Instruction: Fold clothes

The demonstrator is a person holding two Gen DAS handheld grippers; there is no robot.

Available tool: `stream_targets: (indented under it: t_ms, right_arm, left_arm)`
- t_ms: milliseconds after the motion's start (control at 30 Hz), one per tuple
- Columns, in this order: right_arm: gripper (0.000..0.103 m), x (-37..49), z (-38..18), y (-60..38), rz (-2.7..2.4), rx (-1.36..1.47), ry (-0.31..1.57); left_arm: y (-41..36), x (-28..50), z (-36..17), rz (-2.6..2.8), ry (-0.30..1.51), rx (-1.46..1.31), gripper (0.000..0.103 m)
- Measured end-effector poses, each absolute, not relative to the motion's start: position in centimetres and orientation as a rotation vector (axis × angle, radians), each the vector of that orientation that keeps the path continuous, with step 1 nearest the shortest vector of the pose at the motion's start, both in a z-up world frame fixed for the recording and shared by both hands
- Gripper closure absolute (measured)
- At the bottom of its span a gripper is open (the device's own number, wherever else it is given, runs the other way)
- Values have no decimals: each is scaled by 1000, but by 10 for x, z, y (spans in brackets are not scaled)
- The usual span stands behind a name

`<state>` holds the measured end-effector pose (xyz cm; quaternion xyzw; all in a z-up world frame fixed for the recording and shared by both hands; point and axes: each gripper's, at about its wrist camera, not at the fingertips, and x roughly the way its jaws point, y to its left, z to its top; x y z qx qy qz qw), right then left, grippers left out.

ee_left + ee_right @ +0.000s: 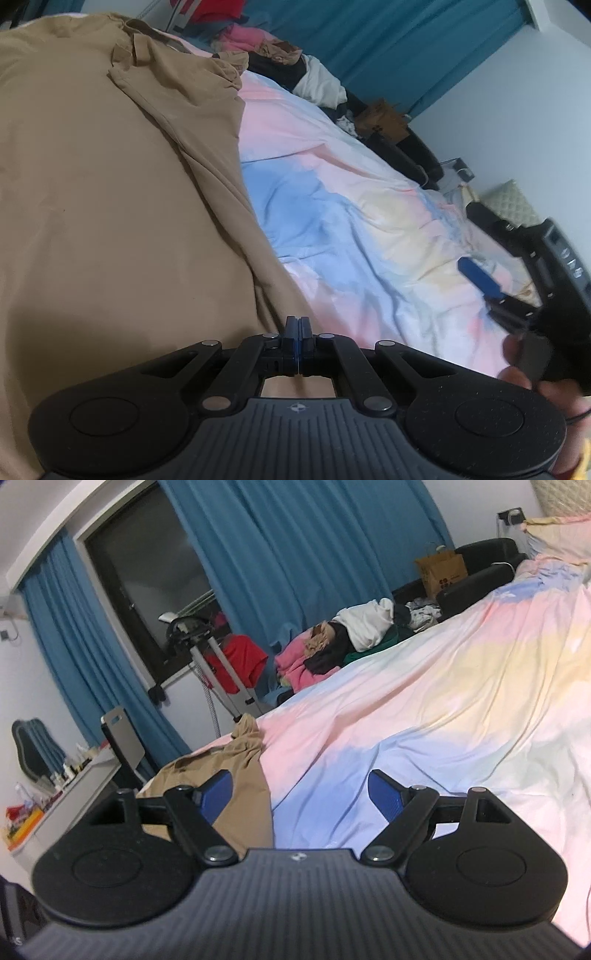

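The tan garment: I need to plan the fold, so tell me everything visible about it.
The tan garment is thin, soft-looking cloth, spread mostly flat on the pastel bedsheet, with creases and a bunched, folded-over part at its far end. The left gripper, jaws shut, sits over its near edge; whether cloth is pinched is unclear.

The tan garment (110, 192) is a thin, matt cloth, smooth with soft creases. Beside it, the bedsheet (351, 221) is matt pastel cloth, lightly wrinkled. Over the garment, the left gripper (298, 328) is matt black plastic with dull metal pins and a ribbed grey body. Beyond the bedsheet, the curtain (295, 554) is heavy matt blue cloth, and the bag (441, 572) is brown paper.
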<state>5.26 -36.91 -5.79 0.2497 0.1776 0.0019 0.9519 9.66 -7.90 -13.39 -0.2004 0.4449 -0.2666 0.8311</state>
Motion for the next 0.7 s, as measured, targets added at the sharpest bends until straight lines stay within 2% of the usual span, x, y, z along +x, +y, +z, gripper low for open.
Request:
stream_targets:
  t_ms: [100, 167, 233, 267, 400, 433, 467, 533, 700]
  right_arm:
    - [21, 54, -58, -361, 15, 465, 387]
    - [21, 56, -59, -360, 4, 457, 398]
    - [21, 57, -60, -363, -8, 468, 403]
    - [21, 57, -61, -365, -13, 477, 404]
    - [21, 59, -66, -371, -30, 502, 416]
    - [21, 60, -67, -372, -33, 508, 420]
    - [21, 60, -68, -373, -37, 512, 424]
    - [21, 61, -71, -375, -43, 520, 431]
    - [21, 62, -73, -374, -43, 517, 444]
  left_arm:
    - [-95, 100, -140, -566, 976, -420, 88]
    - [-108, 103, -144, -559, 992, -408, 57]
    - [-124, 106, -150, -551, 1002, -386, 43]
    - [-131, 108, -152, -547, 1007, -375, 42]
    - [-153, 116, -172, -510, 1026, -297, 46]
    - [-155, 117, -176, -510, 1017, -278, 59]
    - [-157, 117, -179, -510, 1007, -260, 81]
    - [-154, 117, -182, -502, 993, -220, 97]
    - [-114, 120, -169, -545, 1021, -403, 100]
